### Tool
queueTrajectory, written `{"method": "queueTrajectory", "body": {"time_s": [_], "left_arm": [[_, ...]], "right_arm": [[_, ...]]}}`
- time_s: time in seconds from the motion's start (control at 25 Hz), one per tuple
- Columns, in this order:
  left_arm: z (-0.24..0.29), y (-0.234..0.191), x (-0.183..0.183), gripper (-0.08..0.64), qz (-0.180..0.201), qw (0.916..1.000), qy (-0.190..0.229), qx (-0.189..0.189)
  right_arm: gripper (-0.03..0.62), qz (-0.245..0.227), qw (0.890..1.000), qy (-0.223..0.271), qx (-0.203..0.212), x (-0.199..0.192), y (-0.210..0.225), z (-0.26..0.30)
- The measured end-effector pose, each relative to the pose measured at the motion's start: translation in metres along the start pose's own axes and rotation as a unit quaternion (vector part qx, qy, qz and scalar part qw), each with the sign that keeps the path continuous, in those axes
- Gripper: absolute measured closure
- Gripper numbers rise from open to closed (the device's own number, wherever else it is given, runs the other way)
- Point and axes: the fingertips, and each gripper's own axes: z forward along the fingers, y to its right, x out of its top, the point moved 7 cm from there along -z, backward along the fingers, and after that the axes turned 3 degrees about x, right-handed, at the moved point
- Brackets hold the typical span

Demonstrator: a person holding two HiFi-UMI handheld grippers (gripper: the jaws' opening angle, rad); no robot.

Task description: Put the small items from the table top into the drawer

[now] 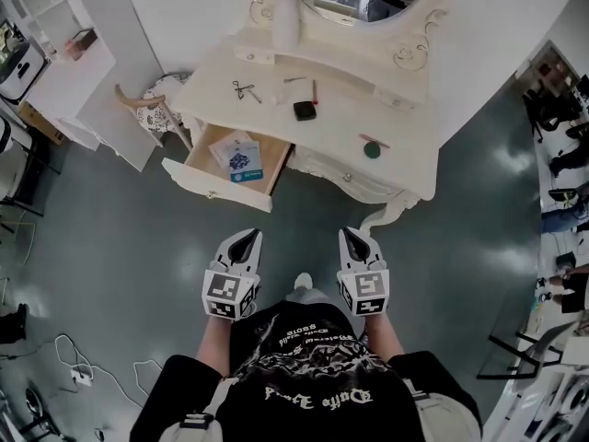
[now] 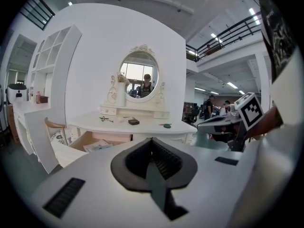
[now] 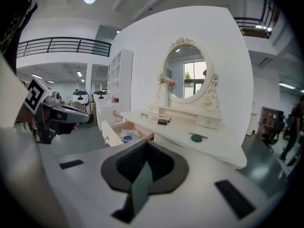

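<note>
**Both grippers closed, not at the table yet**

The left gripper [image 1: 247,239] and the right gripper [image 1: 355,238] are both squeezed closed with nothing in them. They are well away from the table [image 1: 340,125].

I think a gripper could bump the open drawer [image 1: 216,187], because it sticks out. The thin scissors [image 1: 243,89] could slip and fall on the floor.

The black box [image 1: 305,110] and the green round thing [image 1: 372,150] lie on the table top too. The drawer holds only a white and blue paper pack [image 1: 241,157].

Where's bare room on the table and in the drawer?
Table: bare between black box and green disc, and past the disc to the table's right end. Drawer: narrow strips beside the papers. Crowded: scissors to box.
</note>
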Motion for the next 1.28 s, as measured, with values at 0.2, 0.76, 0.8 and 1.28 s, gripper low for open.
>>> {"method": "queueTrajectory", "body": {"time_s": [0.2,0.76,0.8,1.28], "left_arm": [[0.029,0.013,0.005,0.545,-0.004,0.9999,0.001,0.01],[0.066,0.017,0.015,0.545,-0.005,0.9993,0.0,0.036],[0.067,0.015,0.015,0.545,-0.004,0.9993,0.0,0.038],[0.084,-0.041,0.026,0.545,-0.001,0.9994,-0.007,0.035]], "right_arm": [[0.581,0.002,1.0,-0.003,0.018,0.001,0.03,0.008],[0.581,0.02,0.999,-0.018,0.036,-0.007,0.066,0.027],[0.581,0.022,0.999,-0.018,0.035,-0.007,0.067,0.028],[0.581,0.041,0.998,-0.029,0.032,0.01,0.055,0.079]]}}
